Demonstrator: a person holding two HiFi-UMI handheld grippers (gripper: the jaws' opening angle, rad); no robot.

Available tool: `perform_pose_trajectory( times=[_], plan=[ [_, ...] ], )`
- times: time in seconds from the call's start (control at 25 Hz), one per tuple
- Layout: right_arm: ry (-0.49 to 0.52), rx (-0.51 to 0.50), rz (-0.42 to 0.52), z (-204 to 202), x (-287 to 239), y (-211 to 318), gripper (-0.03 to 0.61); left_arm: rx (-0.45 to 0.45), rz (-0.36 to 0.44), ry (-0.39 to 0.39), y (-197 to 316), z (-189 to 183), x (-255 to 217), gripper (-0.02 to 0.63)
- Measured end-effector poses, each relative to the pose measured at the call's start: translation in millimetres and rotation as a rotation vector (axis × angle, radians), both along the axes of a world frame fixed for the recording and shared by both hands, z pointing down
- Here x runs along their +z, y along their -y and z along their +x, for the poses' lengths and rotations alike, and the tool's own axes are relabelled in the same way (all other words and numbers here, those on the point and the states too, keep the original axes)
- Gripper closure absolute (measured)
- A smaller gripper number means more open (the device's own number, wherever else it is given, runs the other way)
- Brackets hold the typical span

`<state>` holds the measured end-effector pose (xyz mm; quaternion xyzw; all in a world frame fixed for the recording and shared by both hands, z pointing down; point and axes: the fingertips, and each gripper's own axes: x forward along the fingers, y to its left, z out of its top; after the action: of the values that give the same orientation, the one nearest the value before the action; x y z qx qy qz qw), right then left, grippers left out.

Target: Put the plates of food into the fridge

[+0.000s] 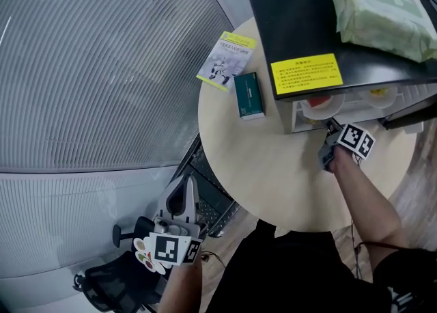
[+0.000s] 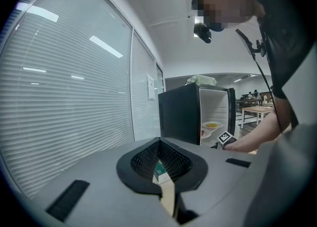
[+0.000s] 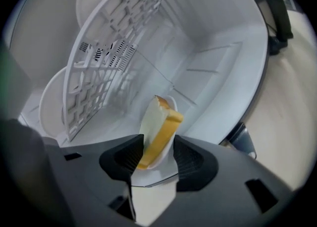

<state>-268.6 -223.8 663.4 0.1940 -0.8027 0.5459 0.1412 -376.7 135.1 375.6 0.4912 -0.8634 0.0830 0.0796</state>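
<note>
Right gripper view: plate of food inside the fridge, jaws apart around it.
We have the right gripper (image 3: 158, 147) reaching into the open fridge (image 3: 218, 67). Its jaws stand apart on either side of a white plate (image 3: 159, 171) carrying a yellow-crusted slice (image 3: 159, 127), and we see no squeeze on the plate. The plate rests on the white floor of the compartment, under the white lattice shelf (image 3: 114, 57). Head view shows a plate with red food (image 1: 319, 104) and another plate (image 1: 377, 97) on that shelf. The left gripper (image 2: 159, 144) is held off the round table (image 1: 273, 168) at our left side, jaws together, nothing in them. A green box (image 1: 248, 95) and a leaflet (image 1: 227, 59) lie on the table beside the fridge. A wipes pack (image 1: 379, 11) sits on top of it.
</note>
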Motion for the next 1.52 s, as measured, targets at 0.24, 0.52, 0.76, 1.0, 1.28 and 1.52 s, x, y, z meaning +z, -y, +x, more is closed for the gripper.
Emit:
perform_pose_trajectory(
  times=[0.24,0.52,0.76,1.0,1.28,1.52],
  plan=[
    [-0.11,-0.079,0.17,7,3,4,0.386,0.017,-0.004,0.017,2,11,-4,0.609],
    [-0.212,-0.139,0.279,15,8,7,0.362,0.036,-0.005,0.052,6,19,-12,0.609],
    [-0.272,-0.155,0.38,21,7,13,0.334,0.038,0.002,0.056,5,24,-18,0.609],
    [-0.242,-0.103,0.445,29,2,20,0.333,0.056,0.031,0.068,4,26,-28,0.609],
    [-0.234,-0.079,0.465,45,1,26,0.327,0.075,0.023,0.08,3,29,-28,0.609],
    [-0.18,-0.075,0.493,56,-16,19,0.327,0.097,0.039,0.088,6,34,-33,0.609]
  ],
)
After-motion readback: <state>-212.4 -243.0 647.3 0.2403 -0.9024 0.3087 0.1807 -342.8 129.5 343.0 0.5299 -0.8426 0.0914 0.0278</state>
